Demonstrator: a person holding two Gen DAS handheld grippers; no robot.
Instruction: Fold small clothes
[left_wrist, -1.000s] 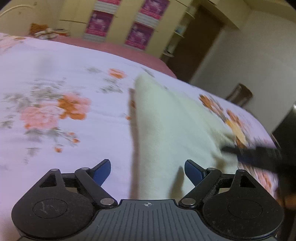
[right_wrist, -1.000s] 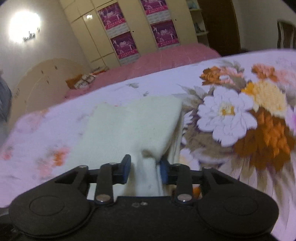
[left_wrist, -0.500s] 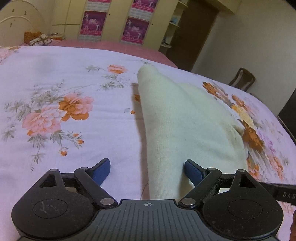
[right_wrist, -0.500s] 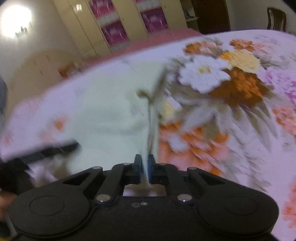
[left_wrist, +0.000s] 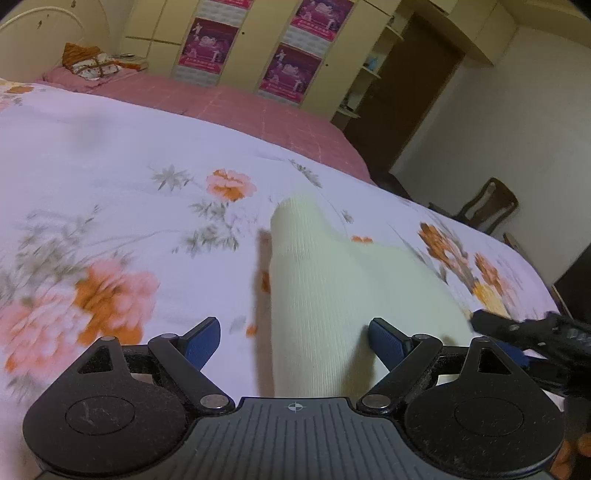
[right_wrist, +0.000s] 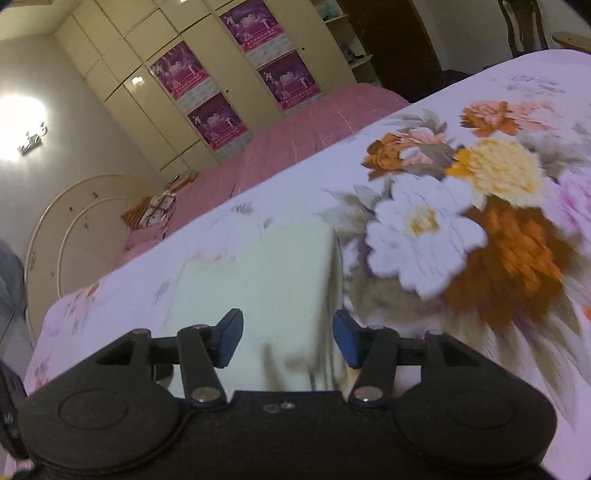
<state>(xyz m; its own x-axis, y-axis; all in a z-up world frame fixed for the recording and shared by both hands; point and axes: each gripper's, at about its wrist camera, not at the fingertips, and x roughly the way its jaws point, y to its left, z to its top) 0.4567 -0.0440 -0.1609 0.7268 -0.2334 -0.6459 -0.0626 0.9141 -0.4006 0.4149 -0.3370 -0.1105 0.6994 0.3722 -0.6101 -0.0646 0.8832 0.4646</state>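
A pale cream knitted garment (left_wrist: 332, 280) lies folded on the floral bed sheet (left_wrist: 110, 192). My left gripper (left_wrist: 295, 339) hovers over its near end, open wide, the cloth running between the blue pads untouched. In the right wrist view the same garment (right_wrist: 258, 280) lies flat under my right gripper (right_wrist: 288, 338). Its jaws are opening and the pads stand clear of the cloth. The right gripper also shows as a dark blurred shape (left_wrist: 532, 332) at the right edge of the left wrist view.
A pink bedspread (left_wrist: 229, 107) covers the far part of the bed, with a folded cloth bundle (left_wrist: 92, 62) near the headboard. Cream wardrobes with magenta posters (left_wrist: 288, 70) line the wall. A wooden chair (left_wrist: 484, 206) stands beyond the bed's right edge.
The right gripper pinched the garment's edge, shut tight on it half a second ago, and has now let go and spread its jaws. The left gripper drifted sideways, staying open.
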